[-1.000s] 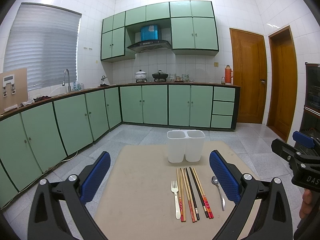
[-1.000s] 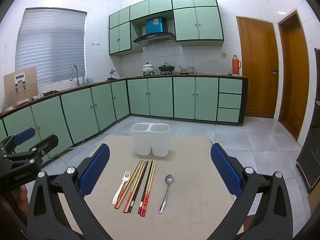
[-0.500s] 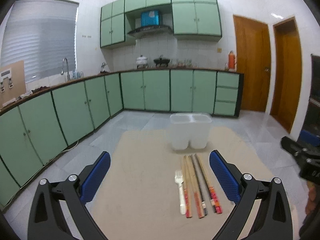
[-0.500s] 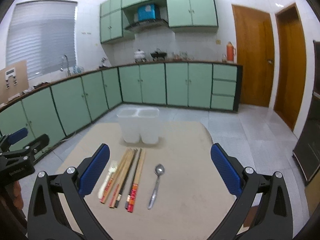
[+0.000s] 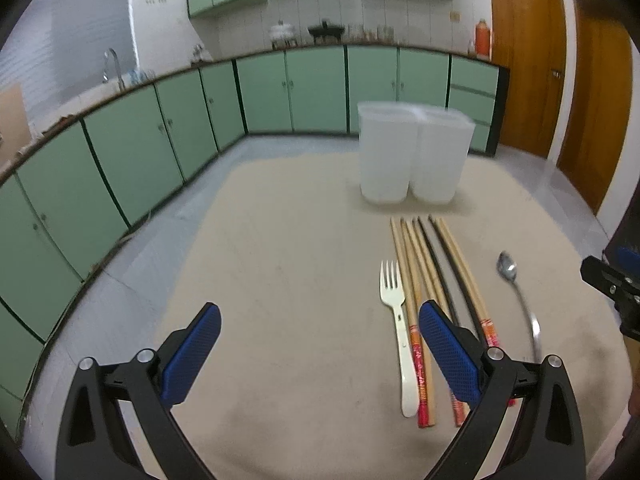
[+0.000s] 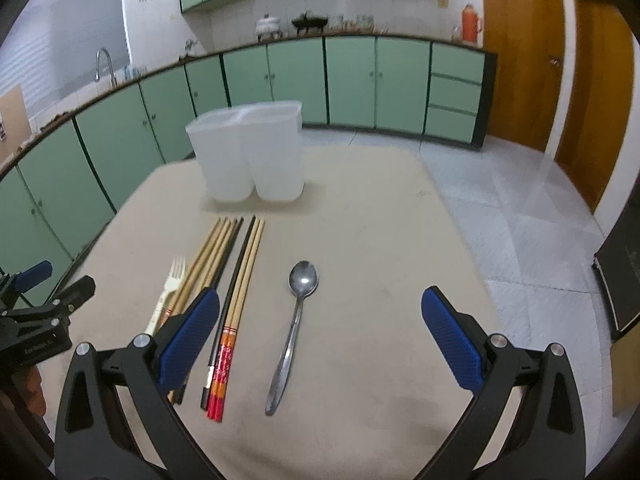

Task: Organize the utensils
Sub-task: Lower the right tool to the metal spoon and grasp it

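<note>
Home kitchen; green cabinets (image 6: pixel 352 80), faucet (image 6: pixel 105 65), pots (image 6: pixel 269 26) on counter.

Green cabinets (image 6: pixel 352 80), white tiled walls (image 6: pixel 352 4) (wooden doors (image 6: pixel 520 52) right)

In the left wrist view the left tongs' right finger (image 5: pixel 448 354) covers the lower ends of several chopsticks (image 5: pixel 428 276), and the two-compartment holder (image 5: pixel 414 156) is blurred. In the right wrist view the right tongs' left finger (image 6: pixel 188 336) hides the fork (image 6: pixel 170 292) handle and some chopstick ends. Small items on the far counter (image 6: pixel 320 30) are too small to tell.
</note>
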The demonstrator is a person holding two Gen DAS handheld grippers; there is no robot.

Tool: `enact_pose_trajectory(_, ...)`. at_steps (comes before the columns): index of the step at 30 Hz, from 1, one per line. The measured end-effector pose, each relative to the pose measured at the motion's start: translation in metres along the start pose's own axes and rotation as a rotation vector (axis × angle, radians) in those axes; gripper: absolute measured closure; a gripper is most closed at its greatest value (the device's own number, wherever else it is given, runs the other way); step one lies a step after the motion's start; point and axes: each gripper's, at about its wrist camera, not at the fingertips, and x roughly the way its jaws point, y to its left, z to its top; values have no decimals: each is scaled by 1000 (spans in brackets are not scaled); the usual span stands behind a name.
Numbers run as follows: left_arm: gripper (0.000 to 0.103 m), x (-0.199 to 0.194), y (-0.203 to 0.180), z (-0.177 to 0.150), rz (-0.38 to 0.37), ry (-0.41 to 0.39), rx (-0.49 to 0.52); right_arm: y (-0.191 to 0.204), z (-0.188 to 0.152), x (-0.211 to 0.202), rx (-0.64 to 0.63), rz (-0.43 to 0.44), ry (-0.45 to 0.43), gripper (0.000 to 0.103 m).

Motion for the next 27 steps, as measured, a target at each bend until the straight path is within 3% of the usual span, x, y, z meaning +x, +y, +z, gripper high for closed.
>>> enact_pose_trajectory(4, 7, 24, -5, -4, -9, 43, 3, 0, 4, 29, -1, 17, 61, 9)
enact_pose_trajectory(8, 7, 42, -8, -2, -19, 70, 2, 1, 7, 57, -2, 31, 123, 24)
enact_pose_trajectory(18, 12, 58, -9, 1, -56, 105, -8, 5, 10, 101, 14, 56, 228, 45)
enact_pose_trajectory(22, 12, 62, -13, 0, -68, 115, 4, 7, 10, 110, 2, 34, 237, 58)
enact_pose_trajectory(25, 12, 69, -18, -1, -61, 129, 24, 8, 10, 110, -23, 28, 237, 75)
enact_pose_trajectory(27, 13, 74, -20, -2, -56, 142, 33, 7, 9, 109, -27, 35, 234, 75)
